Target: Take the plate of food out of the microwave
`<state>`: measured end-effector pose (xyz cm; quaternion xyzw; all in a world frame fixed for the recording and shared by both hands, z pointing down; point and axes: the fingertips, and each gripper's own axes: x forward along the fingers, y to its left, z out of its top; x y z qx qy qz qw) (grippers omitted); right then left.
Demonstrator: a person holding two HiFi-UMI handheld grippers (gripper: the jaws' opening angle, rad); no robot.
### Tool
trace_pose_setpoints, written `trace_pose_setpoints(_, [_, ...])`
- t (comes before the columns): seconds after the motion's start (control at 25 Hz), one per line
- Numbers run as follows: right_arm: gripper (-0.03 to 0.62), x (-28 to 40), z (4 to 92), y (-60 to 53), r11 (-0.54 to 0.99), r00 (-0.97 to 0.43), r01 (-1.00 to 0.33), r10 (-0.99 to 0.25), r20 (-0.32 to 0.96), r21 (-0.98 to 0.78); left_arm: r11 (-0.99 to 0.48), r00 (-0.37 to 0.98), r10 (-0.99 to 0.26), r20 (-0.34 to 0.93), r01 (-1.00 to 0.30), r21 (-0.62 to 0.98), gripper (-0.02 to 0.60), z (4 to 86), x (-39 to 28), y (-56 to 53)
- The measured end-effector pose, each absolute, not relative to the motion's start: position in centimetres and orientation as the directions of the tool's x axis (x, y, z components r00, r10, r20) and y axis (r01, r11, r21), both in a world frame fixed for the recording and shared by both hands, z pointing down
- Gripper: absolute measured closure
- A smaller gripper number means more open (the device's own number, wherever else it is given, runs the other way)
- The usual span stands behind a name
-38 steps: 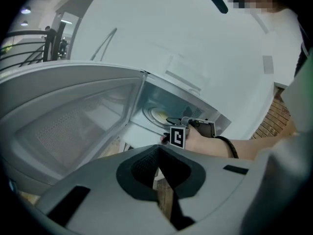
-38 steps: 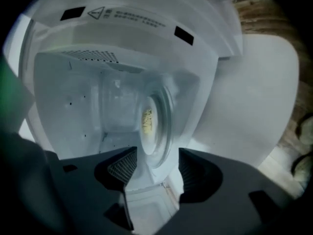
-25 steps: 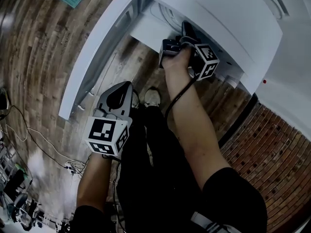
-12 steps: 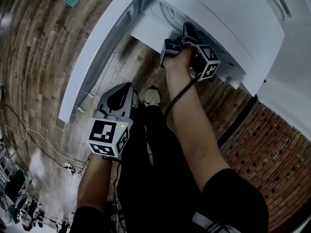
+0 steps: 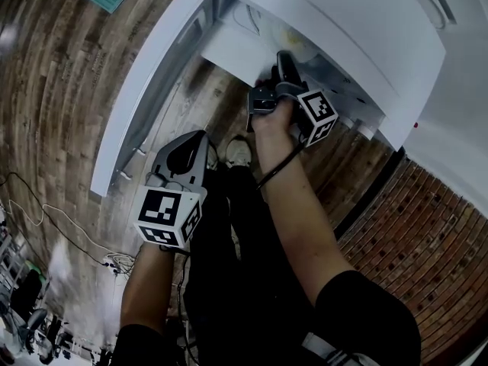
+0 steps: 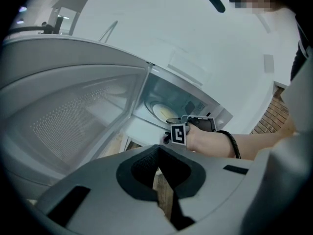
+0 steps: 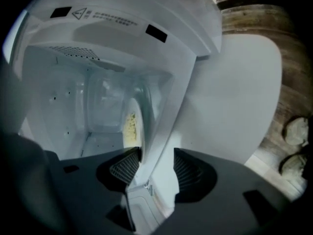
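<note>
**Head view.** Found the microwave [image 5: 366, 29] along the top of the frame, its door [image 5: 145, 90] swung wide toward the lower left, above a wood plank floor [image 5: 61, 90]. Noted the right gripper [image 5: 280, 61] pushed up to the open cavity. Noted the plate of food [image 5: 296, 38] just past its tip, inside the oven. Noted the left gripper [image 5: 194, 139] at lower centre-left, well apart from the oven.

**Left gripper view.** Found the jaws pressed together on nothing. Confirmed the plate on the cavity floor near frame centre, with the right gripper at the mouth of the opening.

**Right gripper view.** Found the jaws spread, though lately closing in. Noted the white lower lip of the opening [image 7: 164, 126] showing in the gap, and the plate's rim at the inner edge of the left-hand pad. Could not confirm any pad pressing on that rim.

**Progress, as judged.** Door open and reach made. Grip on the plate, lift and withdrawal from the cavity outstanding.
</note>
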<state>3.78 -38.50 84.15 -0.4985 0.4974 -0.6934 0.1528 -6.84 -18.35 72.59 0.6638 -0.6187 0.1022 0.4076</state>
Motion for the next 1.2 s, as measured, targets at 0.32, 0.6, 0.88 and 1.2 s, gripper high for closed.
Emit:
trace_pose_setpoints(0.32, [0.472, 5.2, 82.6, -39.1, -0.382, -0.481, -0.262, -0.745, 0.463, -0.886, 0.086, 0.232, -0.728, 0.645, -0.903, 0.422, 0.583, 73.1, -5.6, -18.2])
trace_pose_setpoints(0.6, [0.568, 5.3, 81.4, -39.3, -0.344, -0.513, -0.226, -0.753, 0.411, -0.911, 0.068, 0.248, -0.72, 0.647, -0.904, 0.422, 0.583, 73.2, -4.4, -18.2])
trace_pose_setpoints(0.88, [0.574, 6.6, 81.3, -37.3, -0.267, -0.57, -0.219, -0.746, 0.345, -0.939, 0.062, 0.248, -0.722, 0.646, -0.906, 0.418, 0.583, 73.3, -3.9, -18.0])
trace_pose_setpoints(1.2, [0.574, 7.2, 79.9, -35.0, -0.214, -0.62, -0.171, -0.735, 0.274, -0.962, 0.05, 0.25, -0.736, 0.629, -0.907, 0.419, 0.583, 73.1, -3.4, -18.1])
